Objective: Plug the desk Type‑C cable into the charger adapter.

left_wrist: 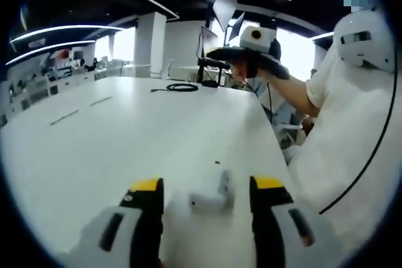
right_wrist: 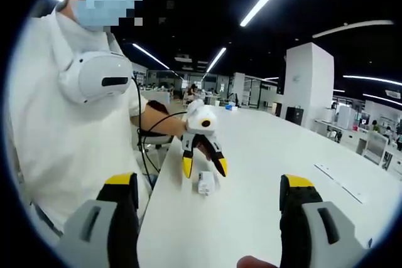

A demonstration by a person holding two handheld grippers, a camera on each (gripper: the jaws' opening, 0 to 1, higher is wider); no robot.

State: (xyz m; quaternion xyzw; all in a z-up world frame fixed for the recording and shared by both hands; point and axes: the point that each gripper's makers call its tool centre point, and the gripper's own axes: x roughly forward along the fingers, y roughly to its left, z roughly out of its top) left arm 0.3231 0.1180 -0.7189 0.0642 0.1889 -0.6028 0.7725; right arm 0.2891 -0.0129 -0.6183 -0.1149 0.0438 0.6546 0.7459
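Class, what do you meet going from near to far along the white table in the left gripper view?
Left hand-held gripper → white charger adapter between its yellow-tipped jaws → small dark speck on the white table → coiled black cable → monitors at the far end.
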